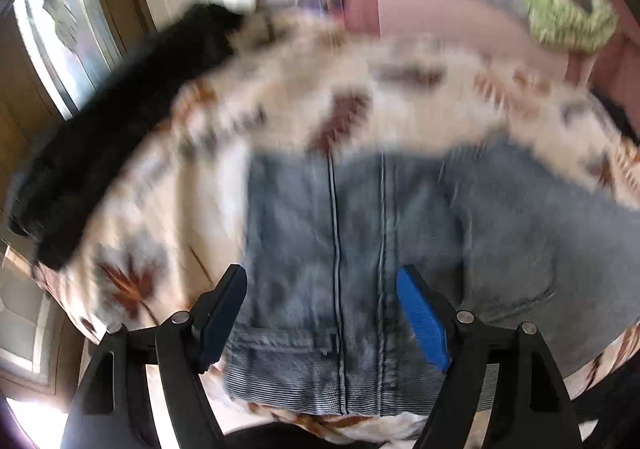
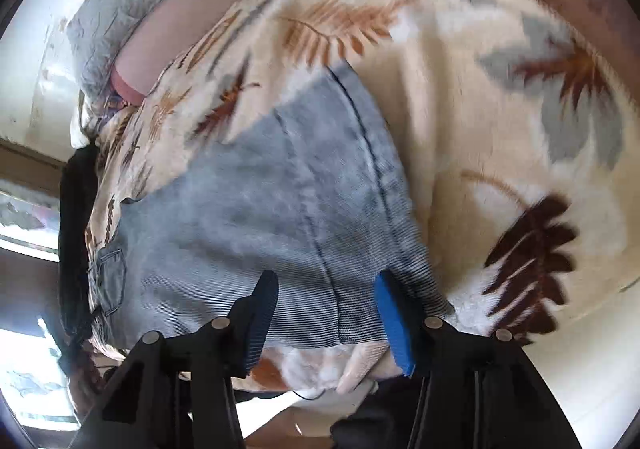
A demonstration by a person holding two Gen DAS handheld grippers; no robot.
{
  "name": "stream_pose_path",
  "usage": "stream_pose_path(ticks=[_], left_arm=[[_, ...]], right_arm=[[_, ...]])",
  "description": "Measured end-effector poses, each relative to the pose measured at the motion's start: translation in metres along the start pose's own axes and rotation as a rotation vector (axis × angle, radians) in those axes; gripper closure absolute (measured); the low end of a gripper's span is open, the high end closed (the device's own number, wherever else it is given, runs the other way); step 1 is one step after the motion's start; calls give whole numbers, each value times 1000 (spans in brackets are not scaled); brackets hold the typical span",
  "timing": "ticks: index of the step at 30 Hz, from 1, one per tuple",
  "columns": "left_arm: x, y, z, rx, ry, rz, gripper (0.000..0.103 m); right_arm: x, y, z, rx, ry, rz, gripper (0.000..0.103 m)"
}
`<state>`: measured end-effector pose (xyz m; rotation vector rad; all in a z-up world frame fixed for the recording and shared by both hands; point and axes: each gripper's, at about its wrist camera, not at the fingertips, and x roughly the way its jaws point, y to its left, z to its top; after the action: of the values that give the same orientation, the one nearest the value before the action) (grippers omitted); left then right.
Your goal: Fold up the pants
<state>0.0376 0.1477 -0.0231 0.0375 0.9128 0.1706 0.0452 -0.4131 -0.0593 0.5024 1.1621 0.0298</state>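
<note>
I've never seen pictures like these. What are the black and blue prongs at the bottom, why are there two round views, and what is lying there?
No robot here: a person holds a two-fingered gripper in each hand, and a wide-angle camera on each looks forward along its fingers, hence the round, bent look. One picture is from the left gripper, the other from the right gripper. The prongs are the fingers, with blue pads.

Both look down on blue jeans, which lie on a cream blanket printed with leaves. A black cloth lies further off at the left, and something green lies at the back.

Both grippers are open, their fingers apart above the denim. Nothing is held. The left picture is blurred.
</note>
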Motion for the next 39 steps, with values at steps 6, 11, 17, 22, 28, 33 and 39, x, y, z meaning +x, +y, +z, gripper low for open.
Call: stream_pose_path(ticks=[6,11,17,22,28,33,39], left_arm=[[5,-34,-3,65,-33,-38,24],[48,-12,-27,-67,64,-61,15],[47,-11,-29,-55,37,-67,13],[50,-10,-28,-48,22,-76,12],[52,-13,-26,-45,14,-53,10],[52,-12,-27,-56,11,-46,10],[48,-12,-24,-70,12,-31,10]], right_arm=[[7,137,35,-289,-40,134,42],[83,263,47,-530,84,230,42],[194,357,65,-651,210,151,48],[217,378,55,-749,183,71,99],[215,352,58,-674,89,4,81],[117,283,48,-489,-46,151,45],[56,140,44,-212,18,217,42]])
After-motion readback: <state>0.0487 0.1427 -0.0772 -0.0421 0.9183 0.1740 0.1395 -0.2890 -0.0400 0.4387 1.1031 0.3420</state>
